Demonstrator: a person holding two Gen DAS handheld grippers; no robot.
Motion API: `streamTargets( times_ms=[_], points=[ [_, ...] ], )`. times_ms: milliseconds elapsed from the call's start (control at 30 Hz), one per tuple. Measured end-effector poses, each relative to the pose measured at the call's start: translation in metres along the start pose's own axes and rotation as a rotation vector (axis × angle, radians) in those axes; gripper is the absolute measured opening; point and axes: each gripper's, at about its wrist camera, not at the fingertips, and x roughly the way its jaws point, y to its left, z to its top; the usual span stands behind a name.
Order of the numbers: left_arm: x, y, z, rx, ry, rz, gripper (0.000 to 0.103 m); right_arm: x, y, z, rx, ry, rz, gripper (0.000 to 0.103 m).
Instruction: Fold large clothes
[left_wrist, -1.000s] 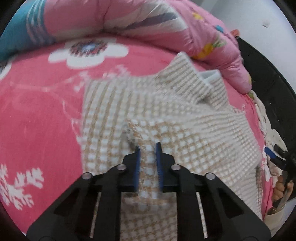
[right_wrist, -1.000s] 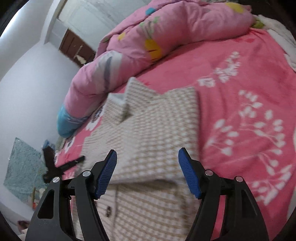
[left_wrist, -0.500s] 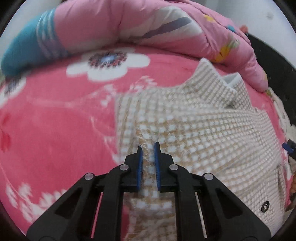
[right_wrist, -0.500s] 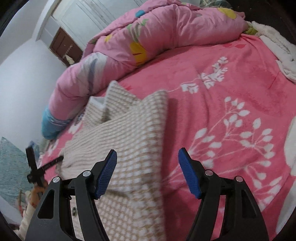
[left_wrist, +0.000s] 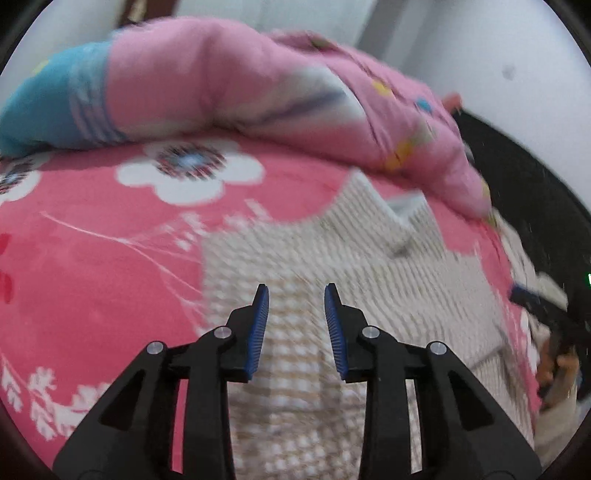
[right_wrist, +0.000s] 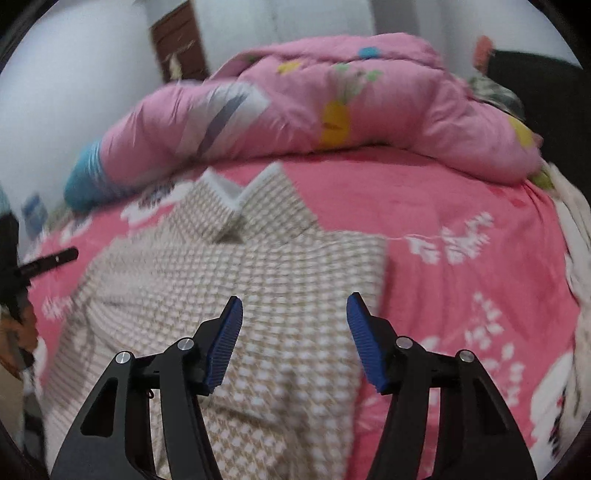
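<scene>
A: Worst risk from here?

B: Folded sleeve side of the checked shirt (left_wrist: 317, 258) springing back open, probably. Thick, fuzzy cloth, laid over itself on the soft pink bedspread (left_wrist: 92, 266), nothing pinning the crease. Could also snag on a blue pad while lifting away, dragging the layer out of line.

A: And the right side?

B: Same worry, judged from the right wrist view: right edge of the shirt (right_wrist: 258, 280) lying near the gripper, easy to catch only 1 layer instead of 2 and skew the fold. Blur in both views, so exact edge position hard to tell.

A: Tool state?

B: Left gripper (left_wrist: 296, 328): jaws opening, a narrow gap, cloth seen between and below the pads but not pinched. Nothing held. Right gripper (right_wrist: 294, 341): about half open and closing, hovering over the near right part of the shirt, pads not pressing on anything.

A: Where does the garment sit?

B: Flat on the bedspread, collar at the far end, just short of the rolled pink quilt (right_wrist: 332, 103). Sides already turned in, so a lengthwise fold likely left.
</scene>
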Motion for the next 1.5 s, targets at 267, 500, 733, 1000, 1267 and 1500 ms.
streamTargets(
  times_ms=[267, 500, 733, 1000, 1267, 1500],
  points=[
    [0.034, -0.002, -0.029, 0.033, 0.082, 0.073, 0.036, 0.065, -0.04, 0.006, 0.101, 0.206, -0.089, 0.059],
    [0.027, -0.011, -0.01, 0.071, 0.043, 0.072, 0.043, 0.057, -0.024, 0.023, 0.075, 0.151, -0.034, 0.059],
    [0.052, -0.009, -0.008, 0.074, 0.1, 0.15, 0.044, 0.08, -0.032, 0.024, 0.11, 0.242, -0.106, 0.064],
    [0.023, -0.041, -0.042, 0.202, 0.148, 0.221, 0.073, 0.049, 0.017, -0.026, -0.064, 0.267, -0.099, 0.064],
    [-0.02, -0.052, -0.062, 0.163, 0.113, 0.285, 0.081, -0.013, 0.038, -0.021, -0.048, 0.21, -0.104, 0.068],
    [-0.102, -0.06, -0.131, 0.12, 0.123, 0.258, 0.086, -0.095, 0.089, -0.112, -0.111, 0.202, 0.031, 0.082]
  ],
)
